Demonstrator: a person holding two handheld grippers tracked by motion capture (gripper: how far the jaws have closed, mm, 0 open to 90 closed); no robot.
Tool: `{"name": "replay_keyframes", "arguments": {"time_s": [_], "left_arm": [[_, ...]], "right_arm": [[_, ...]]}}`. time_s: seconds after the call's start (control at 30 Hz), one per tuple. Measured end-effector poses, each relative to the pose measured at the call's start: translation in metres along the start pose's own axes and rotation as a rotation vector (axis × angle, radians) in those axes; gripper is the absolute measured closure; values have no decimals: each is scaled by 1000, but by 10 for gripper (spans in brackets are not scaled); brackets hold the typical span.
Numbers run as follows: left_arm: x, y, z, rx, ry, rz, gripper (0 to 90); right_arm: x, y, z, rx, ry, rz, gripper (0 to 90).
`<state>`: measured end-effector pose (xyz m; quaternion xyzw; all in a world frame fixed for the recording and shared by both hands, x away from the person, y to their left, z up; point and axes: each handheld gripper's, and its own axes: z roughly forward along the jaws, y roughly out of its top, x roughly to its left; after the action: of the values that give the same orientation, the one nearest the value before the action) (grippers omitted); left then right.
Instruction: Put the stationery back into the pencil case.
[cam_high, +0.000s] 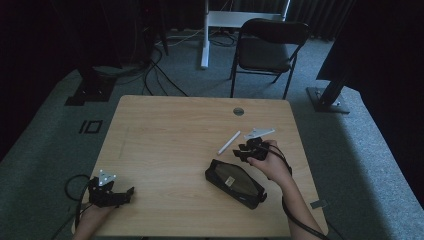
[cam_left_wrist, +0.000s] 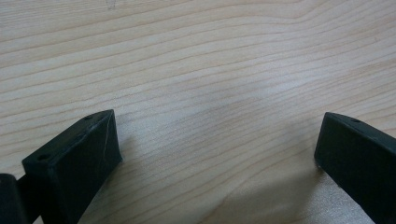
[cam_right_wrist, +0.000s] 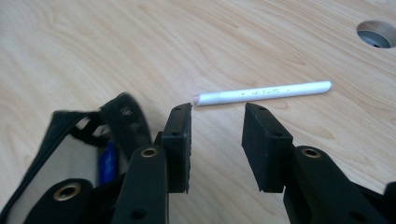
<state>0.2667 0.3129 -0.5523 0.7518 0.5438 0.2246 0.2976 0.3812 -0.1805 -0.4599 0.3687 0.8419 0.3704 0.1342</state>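
Nearest you, at the table's front left corner, your left gripper rests low over bare wood, its jaws spread wide with nothing between them. Further in on your right, the black pencil case lies at an angle, its mesh side up. Your right gripper sits just beyond the case, jaws parted and empty, aimed at the white pen lying just past their tips. Beyond that, the round cable hole and a dark chair
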Motion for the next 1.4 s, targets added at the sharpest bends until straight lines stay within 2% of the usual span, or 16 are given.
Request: {"name": "replay_keyframes", "arguments": {"time_s": [0.33, 0.6, 1.07, 1.3, 1.4], "left_arm": [[0, 0, 0, 0, 0, 0, 2], [0, 0, 0, 0, 0, 0, 2], [0, 0, 0, 0, 0, 0, 2], [0, 0, 0, 0, 0, 0, 2], [0, 0, 0, 0, 0, 0, 2]], "right_arm": [[-12, 3, 17, -8, -42, 65, 611], [-20, 7, 30, 12, -76, 97, 603], [-28, 13, 45, 34, -126, 185, 578], [-30, 18, 51, 65, -180, 241, 552], [-28, 19, 56, 100, -188, 264, 526]]}}
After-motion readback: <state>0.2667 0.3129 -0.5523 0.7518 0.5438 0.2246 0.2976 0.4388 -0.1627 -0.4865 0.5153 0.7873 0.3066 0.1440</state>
